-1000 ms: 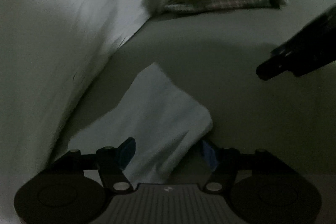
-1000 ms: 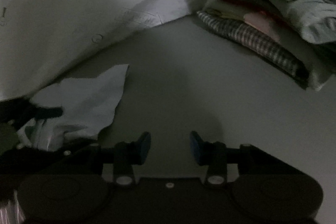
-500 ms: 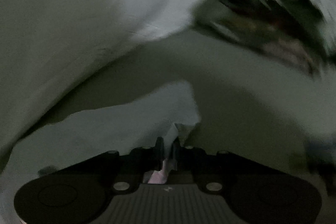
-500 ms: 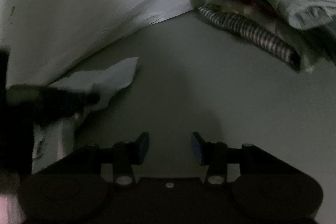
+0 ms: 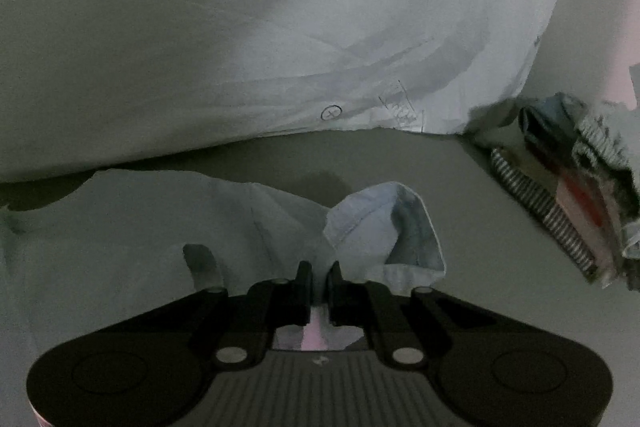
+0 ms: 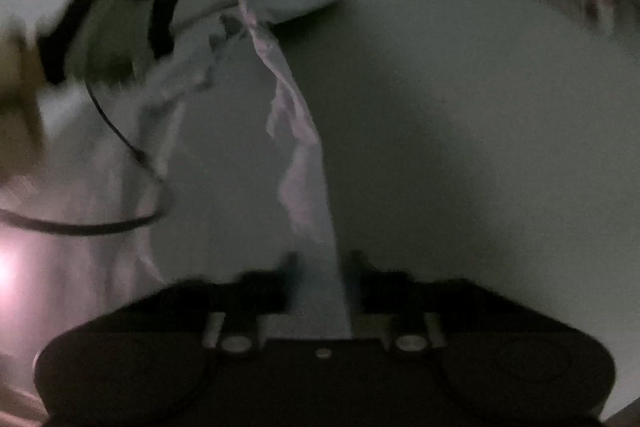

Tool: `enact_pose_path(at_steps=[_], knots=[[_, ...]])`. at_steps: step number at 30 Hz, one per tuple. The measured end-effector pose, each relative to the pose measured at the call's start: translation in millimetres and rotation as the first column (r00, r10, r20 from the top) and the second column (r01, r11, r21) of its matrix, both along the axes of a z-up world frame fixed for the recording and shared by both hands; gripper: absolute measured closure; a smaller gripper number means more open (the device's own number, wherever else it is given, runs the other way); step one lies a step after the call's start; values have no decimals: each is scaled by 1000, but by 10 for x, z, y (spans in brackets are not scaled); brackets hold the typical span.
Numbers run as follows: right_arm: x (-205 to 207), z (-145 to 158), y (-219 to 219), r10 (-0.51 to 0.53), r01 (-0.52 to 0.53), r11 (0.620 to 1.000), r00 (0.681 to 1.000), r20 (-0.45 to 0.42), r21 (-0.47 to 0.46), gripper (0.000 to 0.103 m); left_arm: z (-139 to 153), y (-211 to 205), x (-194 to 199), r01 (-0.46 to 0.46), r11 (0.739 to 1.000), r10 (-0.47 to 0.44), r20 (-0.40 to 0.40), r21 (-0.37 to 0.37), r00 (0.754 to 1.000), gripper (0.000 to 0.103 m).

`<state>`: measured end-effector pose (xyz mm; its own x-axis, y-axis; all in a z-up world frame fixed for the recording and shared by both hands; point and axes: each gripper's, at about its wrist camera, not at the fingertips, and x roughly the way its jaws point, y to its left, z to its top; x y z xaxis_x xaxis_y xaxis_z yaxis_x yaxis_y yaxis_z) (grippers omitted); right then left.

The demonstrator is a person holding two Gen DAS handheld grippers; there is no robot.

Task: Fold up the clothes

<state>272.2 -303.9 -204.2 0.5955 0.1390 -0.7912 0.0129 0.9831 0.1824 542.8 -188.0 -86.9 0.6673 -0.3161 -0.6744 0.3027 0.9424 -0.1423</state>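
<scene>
left gripper (image 5: 319, 277) pinches pale shirt (image 5: 120, 227) — right gripper (image 6: 320, 267) blurred, shirt edge between fingers, grip unclear; folded pile (image 5: 572, 195) right.

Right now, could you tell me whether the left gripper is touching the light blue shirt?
Touching. The left wrist view shows the left gripper nearly closed on a fold of the light blue shirt.

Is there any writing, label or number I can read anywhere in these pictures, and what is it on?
No readable words or numbers.
Sewn label on the white shirt: marks too small to read.
Small emblem on the left tongs body: not legible.
Right wrist view: too blurred.
</scene>
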Motion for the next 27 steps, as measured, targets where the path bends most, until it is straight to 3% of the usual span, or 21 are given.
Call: enact_pose_path(at_steps=[3, 7, 10, 12, 14, 16, 20, 21, 22, 24, 27], knots=[[4, 67, 174, -1, 3, 994, 1000, 28, -107, 103, 150, 168, -51, -20, 999, 21, 13, -38, 1000, 96], [-165, 484, 501, 9, 19, 981, 990, 141, -193, 103, 505, 644, -122, -62, 993, 69, 72, -98, 995, 96], [-374, 833, 937, 116, -52, 959, 969, 217, -280, 103, 756, 1261, -244, -130, 971, 153, 103, -200, 983, 96], [-492, 969, 1257, 187, -111, 948, 953, 237, -299, 103, 788, 1758, -354, -206, 942, 238, 96, -263, 966, 96], [-534, 902, 1562, 235, -177, 949, 949, 210, -262, 102, 652, 2197, -399, -297, 909, 323, 45, -293, 945, 95], [-537, 750, 1843, 269, -234, 950, 949, 163, -206, 98, 346, 2595, -389, -412, 869, 414, -53, -273, 909, 94], [-539, 482, 2111, 267, -256, 956, 962, 58, -146, 76, -251, 3111, -438, -506, 848, 472, -212, -157, 856, 85], [-594, 513, 2110, 266, -251, 953, 961, 71, -169, 70, -306, 3179, -537, -502, 850, 466, -219, -159, 857, 78], [-662, 562, 2080, 263, -240, 949, 960, 92, -203, 55, -347, 3240, -648, -496, 853, 457, -222, -166, 861, 74], [-810, 653, 1978, 249, -208, 939, 960, 125, -275, 51, -403, 3308, -885, -472, 866, 434, -218, -165, 874, 63], [-997, 770, 1710, 225, -163, 923, 963, 145, -349, 48, -426, 3257, -1230, -401, 907, 371, -205, -129, 905, 59]])
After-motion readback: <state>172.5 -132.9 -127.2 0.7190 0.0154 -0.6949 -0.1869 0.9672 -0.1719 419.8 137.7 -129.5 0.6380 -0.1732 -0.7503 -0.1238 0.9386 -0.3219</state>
